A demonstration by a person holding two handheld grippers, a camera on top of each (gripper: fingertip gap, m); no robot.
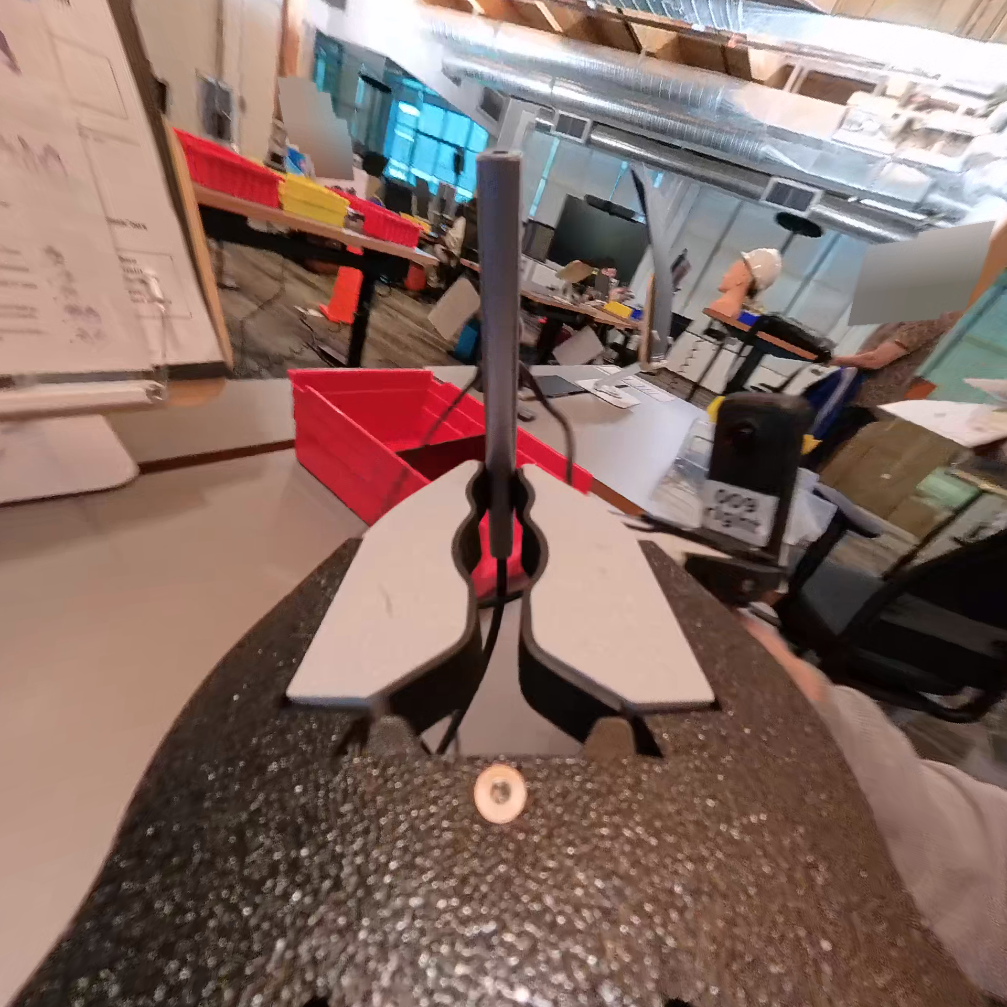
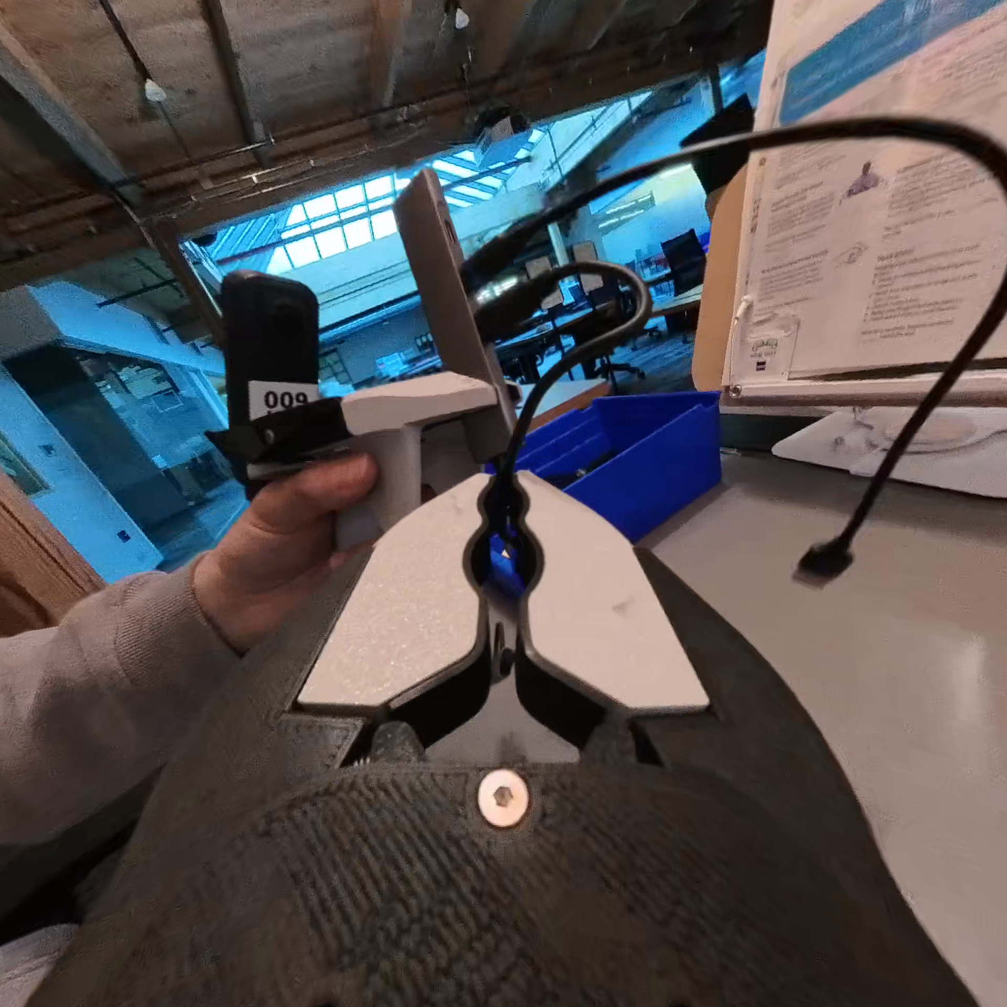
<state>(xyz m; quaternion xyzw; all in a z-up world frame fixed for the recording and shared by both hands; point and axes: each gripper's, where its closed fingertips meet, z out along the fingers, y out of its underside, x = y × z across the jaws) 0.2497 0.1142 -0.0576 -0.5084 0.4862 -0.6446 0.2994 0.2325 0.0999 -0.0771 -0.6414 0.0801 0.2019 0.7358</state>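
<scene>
My left gripper point(image 1: 498, 482) is shut on a thin grey slab like a phone point(image 1: 497, 327), held upright and seen edge-on. A black cable point(image 1: 493, 610) runs down between its fingers. My right gripper point(image 2: 504, 485) is shut on the black cable point(image 2: 545, 392). The cable loops up beside the phone point(image 2: 447, 305), arcs over to the right and ends in a free plug point(image 2: 823, 564) at the grey table point(image 2: 817, 735). The left gripper's body point(image 2: 403, 403) shows in a hand in the right wrist view. The right gripper's black camera point(image 1: 757, 441) shows at the right of the left wrist view.
A red bin point(image 1: 349, 430) stands on the table behind the phone in the left wrist view. A blue bin point(image 2: 654, 452) shows behind my right gripper. A document stand with printed sheets point(image 1: 82, 218) stands on a white base point(image 2: 872, 452). Desks, chairs and people are farther off. Only a small space, under 4 cm, lies between the two pairs of fingers.
</scene>
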